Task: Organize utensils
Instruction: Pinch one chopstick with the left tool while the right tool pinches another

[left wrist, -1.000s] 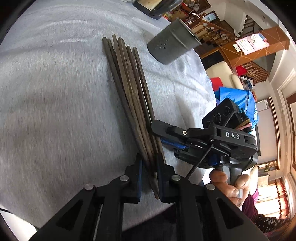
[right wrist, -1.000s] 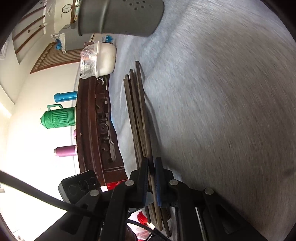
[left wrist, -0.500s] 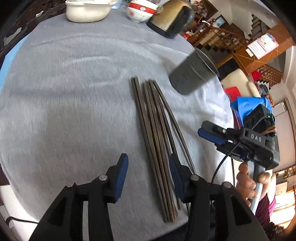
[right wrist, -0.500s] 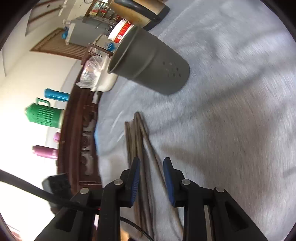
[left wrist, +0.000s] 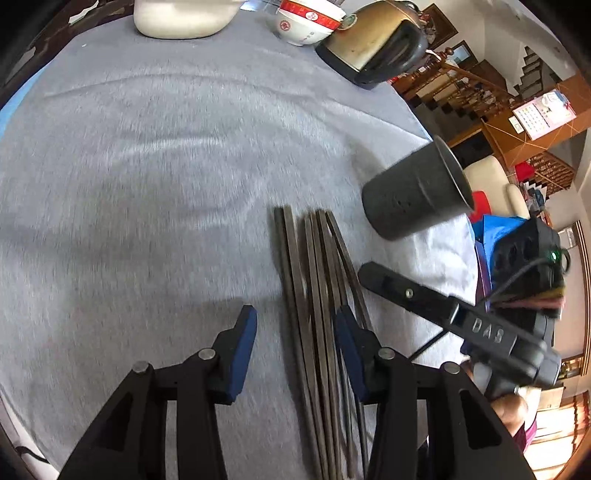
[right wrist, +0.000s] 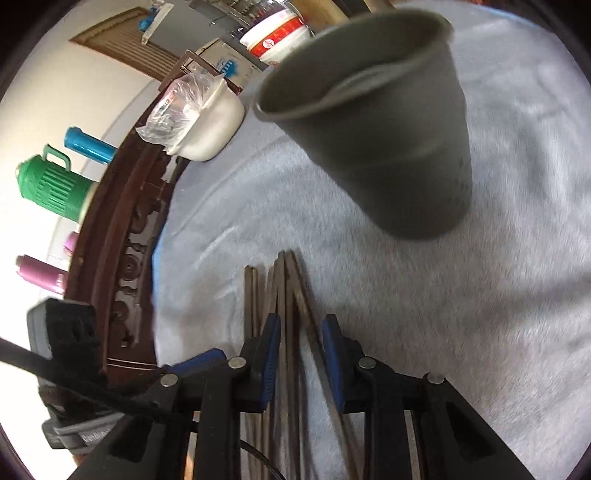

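Here both hand-held grippers, left [left wrist: 293, 326] and right [right wrist: 300, 338] marked "DAS", gape over the chopsticks [left wrist: 314, 295]

I see the chopsticks [left wrist: 314, 295] lying in a loose bundle on the tablecloth [left wrist: 147, 184], running away from me, with the cup [left wrist: 413, 195] standing on the cloth just beyond their far ends and to the right. My left gripper [left wrist: 293, 336] sits over the near part of the bundle, its right finger above the sticks and its left finger out over bare cloth, while my right gripper [right wrist: 301, 354] straddles several sticks from the right side. At the far edge of the table I have 1 pot [left wrist: 184, 18] on the left, a bowl [left wrist: 306, 22] beside it and a kettle [left wrist: 373, 44] to the right.
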A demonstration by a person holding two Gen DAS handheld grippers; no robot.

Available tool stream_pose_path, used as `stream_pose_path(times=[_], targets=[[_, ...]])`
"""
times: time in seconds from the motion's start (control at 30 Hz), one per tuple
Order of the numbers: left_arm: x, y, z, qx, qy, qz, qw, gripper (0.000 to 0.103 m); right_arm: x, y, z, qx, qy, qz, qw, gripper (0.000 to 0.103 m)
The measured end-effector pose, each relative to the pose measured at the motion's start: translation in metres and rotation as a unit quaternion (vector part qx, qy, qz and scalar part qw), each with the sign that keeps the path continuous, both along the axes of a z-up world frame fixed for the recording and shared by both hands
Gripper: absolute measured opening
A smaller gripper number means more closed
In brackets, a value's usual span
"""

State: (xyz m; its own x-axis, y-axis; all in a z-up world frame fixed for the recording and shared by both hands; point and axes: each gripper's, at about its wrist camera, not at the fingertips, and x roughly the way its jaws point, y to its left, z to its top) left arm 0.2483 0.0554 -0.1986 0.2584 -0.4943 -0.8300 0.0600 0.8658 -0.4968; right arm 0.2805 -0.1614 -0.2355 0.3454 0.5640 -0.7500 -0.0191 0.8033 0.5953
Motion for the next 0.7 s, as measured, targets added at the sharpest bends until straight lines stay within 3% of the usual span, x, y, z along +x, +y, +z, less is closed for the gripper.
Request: stream_pose_path(times=[0.13,0.27,0.4,0.53,0.7], targets=[[0.016,-0.005,0.002,0.009,-0.003,-0.002,1.0000,0.037,0.001,-0.008,-0.002,-0.030,0.004,-0.009,1.000,0.021],[0.027,-0.006,-0.003,0.020,0.007,-0.001,0.9998,0.022,0.004,-0.014,-0.001,0.009,0.009,-0.008,1.000,0.023],[0.037,-0.007,-0.008,0.023,0.011,-0.001,0.9997,0.012,0.007,-0.009,0.008,-0.004,0.002,-0.005,1.000,0.025],[0.044,-0.008,-0.008,0.019,0.008,0.000,0.9998,0.012,0.016,0.001,0.000,-0.039,0.015,0.009,0.999,0.024],[0.045,0.000,-0.007,0.019,0.005,-0.009,0.9998,0.010,0.020,0.005,-0.001,-0.059,0.010,0.016,0.998,0.014]])
